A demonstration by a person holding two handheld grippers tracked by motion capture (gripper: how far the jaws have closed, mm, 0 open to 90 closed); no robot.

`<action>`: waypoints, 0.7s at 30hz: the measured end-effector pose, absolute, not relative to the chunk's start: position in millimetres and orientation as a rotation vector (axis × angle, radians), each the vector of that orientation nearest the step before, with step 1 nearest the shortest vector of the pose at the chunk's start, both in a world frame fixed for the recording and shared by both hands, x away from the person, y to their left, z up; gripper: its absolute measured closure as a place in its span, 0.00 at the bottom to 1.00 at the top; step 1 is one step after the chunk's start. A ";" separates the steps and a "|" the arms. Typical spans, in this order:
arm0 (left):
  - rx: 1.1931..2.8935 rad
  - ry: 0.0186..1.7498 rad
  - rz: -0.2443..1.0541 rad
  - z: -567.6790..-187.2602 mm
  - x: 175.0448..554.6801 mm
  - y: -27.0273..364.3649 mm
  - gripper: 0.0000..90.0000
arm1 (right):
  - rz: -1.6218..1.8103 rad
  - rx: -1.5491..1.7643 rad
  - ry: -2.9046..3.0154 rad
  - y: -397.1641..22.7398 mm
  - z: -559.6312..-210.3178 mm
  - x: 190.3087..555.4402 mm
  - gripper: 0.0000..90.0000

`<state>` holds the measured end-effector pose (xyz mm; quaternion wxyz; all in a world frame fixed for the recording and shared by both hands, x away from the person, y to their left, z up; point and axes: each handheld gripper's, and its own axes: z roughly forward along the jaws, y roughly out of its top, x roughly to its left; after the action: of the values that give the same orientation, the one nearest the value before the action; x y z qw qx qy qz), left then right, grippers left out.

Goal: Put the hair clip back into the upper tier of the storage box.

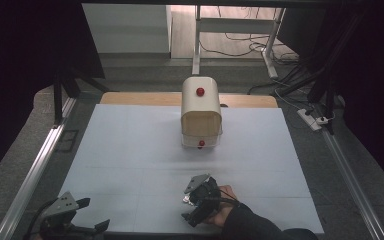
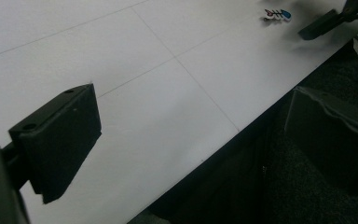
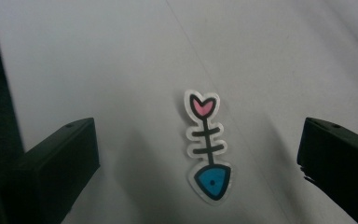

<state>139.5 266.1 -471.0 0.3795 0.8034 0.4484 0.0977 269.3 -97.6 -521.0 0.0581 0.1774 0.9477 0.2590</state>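
Two claws are in play, and I read the work as picking up the flat fish-bone charm.

High view: my right claw (image 1: pixel 192 200) hangs low over the near middle of the white worktop (image 1: pixel 130 150), tipped down, with the charm a pale fleck (image 1: pixel 186 199) just at its tips. I hold it this steep so the jaws can come down on either side of something that lies flat. My left claw (image 1: pixel 92 215) sits at the near left corner, well apart, parked out of the way. A cream box with red knobs (image 1: pixel 201 112) stands upright at the far middle, its front facing me; likely the destination, though that is my guess.

Left gripper view: the jaws stand wide apart with nothing between them, one over the worktop and the other past its edge. The charm (image 2: pixel 277 15) shows far off near a jaw of the right claw.

Right gripper view: the fish-bone charm (image 3: pixel 207 147) lies flat on the worktop, centred between spread jaws, neither touching it. Pink heart tail away from me, blue head nearest. Thin and flat, so I judge the edges will be hard to catch.
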 end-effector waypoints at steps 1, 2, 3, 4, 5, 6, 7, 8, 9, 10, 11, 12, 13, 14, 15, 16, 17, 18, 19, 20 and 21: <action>2.052 1.145 0.249 -470.9 139.4 266.1 0.04 | 0.760 0.552 2.884 -98.0 -525.5 272.3 0.00; 2.052 1.144 0.250 -471.0 139.4 266.1 0.04 | 0.760 0.552 2.884 -98.0 -525.5 272.3 0.00; 2.052 1.144 0.252 -470.9 139.2 266.0 0.04 | 0.753 0.537 2.877 -98.6 -526.3 273.0 0.00; 2.053 1.144 0.252 -470.9 139.2 265.9 0.04 | 0.763 0.533 2.880 -99.0 -526.1 273.6 0.01; 2.054 1.143 0.252 -470.9 139.2 265.9 0.04 | 0.762 0.530 2.881 -99.1 -525.7 274.0 0.02; 2.054 1.143 0.252 -470.9 139.3 265.9 0.04 | 0.762 0.519 2.881 -99.7 -525.5 274.5 0.04; 2.055 1.143 0.252 -470.9 139.3 265.8 0.04 | 0.760 0.514 2.882 -100.4 -524.8 275.0 0.06; 2.055 1.142 0.253 -470.9 139.3 265.8 0.04 | 0.761 0.508 2.884 -101.1 -524.1 275.4 0.08; 2.056 1.141 0.253 -470.9 139.4 265.7 0.04 | 0.758 0.500 2.888 -101.6 -523.1 275.9 0.11; 2.057 1.140 0.252 -470.9 139.4 265.6 0.04 | 0.759 0.490 2.892 -102.0 -521.9 276.0 0.16; 2.058 1.140 0.252 -470.9 139.5 265.6 0.04 | 0.761 0.470 2.895 -102.3 -520.6 276.5 0.22; 2.058 1.140 0.252 -470.9 139.6 265.6 0.04 | 0.760 0.453 2.903 -102.6 -518.7 276.9 0.29; 2.058 1.140 0.251 -470.9 139.6 265.6 0.04 | 0.760 0.448 2.908 -102.5 -517.0 276.9 0.37; 2.058 1.141 0.251 -471.0 139.6 265.5 0.04 | 0.752 0.436 2.915 -102.3 -515.4 277.4 0.43; 2.058 1.140 0.251 -471.0 139.6 265.5 0.04 | 0.756 0.431 2.916 -102.0 -514.8 277.5 0.48; 2.058 1.140 0.252 -471.0 139.6 265.4 0.04 | 0.755 0.423 2.919 -101.5 -514.1 277.4 0.54; 2.059 1.140 0.251 -471.0 139.6 265.4 0.04 | 0.740 0.397 2.925 -101.3 -513.0 277.8 0.60; 2.059 1.140 0.251 -471.0 139.7 265.5 0.04 | 0.737 0.401 2.928 -100.1 -512.3 276.9 0.65; 2.059 1.140 0.250 -471.0 139.8 265.5 0.04 | 0.731 0.399 2.933 -98.7 -511.8 276.0 0.68; 2.059 1.140 0.250 -471.1 139.8 265.5 0.04 | 0.712 0.394 2.939 -97.6 -510.7 275.6 0.73; 2.060 1.139 0.250 -471.0 139.8 265.4 0.04 | 0.708 0.383 2.942 -96.8 -510.6 275.5 0.77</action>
<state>139.8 265.4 -471.0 0.3776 0.8057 0.4457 0.0978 275.5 -96.8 -510.6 0.0459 0.1255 0.9636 0.2318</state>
